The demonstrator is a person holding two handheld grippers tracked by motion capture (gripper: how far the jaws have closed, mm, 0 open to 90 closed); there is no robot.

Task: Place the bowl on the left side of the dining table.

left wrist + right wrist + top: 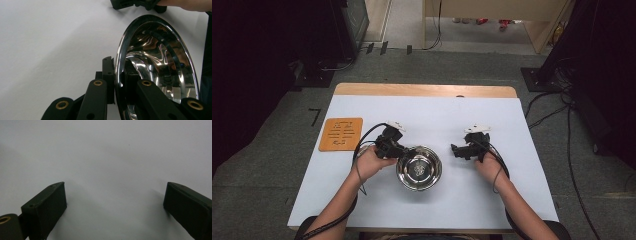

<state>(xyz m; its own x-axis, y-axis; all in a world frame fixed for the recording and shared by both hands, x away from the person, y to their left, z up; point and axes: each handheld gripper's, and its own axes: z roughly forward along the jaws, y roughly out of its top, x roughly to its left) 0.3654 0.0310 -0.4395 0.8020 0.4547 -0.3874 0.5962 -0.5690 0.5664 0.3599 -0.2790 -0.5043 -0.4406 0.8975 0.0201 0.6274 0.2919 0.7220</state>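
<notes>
A shiny steel bowl (419, 168) sits on the white table sheet (427, 115), near the front middle. My left gripper (404, 153) is shut on the bowl's left rim; in the left gripper view one jaw is outside and one inside the rim of the bowl (155, 62). My right gripper (455, 150) stands open to the right of the bowl, a short way off it, and points left toward it. In the right gripper view its fingers (47, 207) are wide apart over bare white sheet.
An orange square mat (341, 133) with markings lies at the left edge of the sheet. The wooden table edge (422, 90) shows at the back. Cables and dark stands lie on the floor around the table.
</notes>
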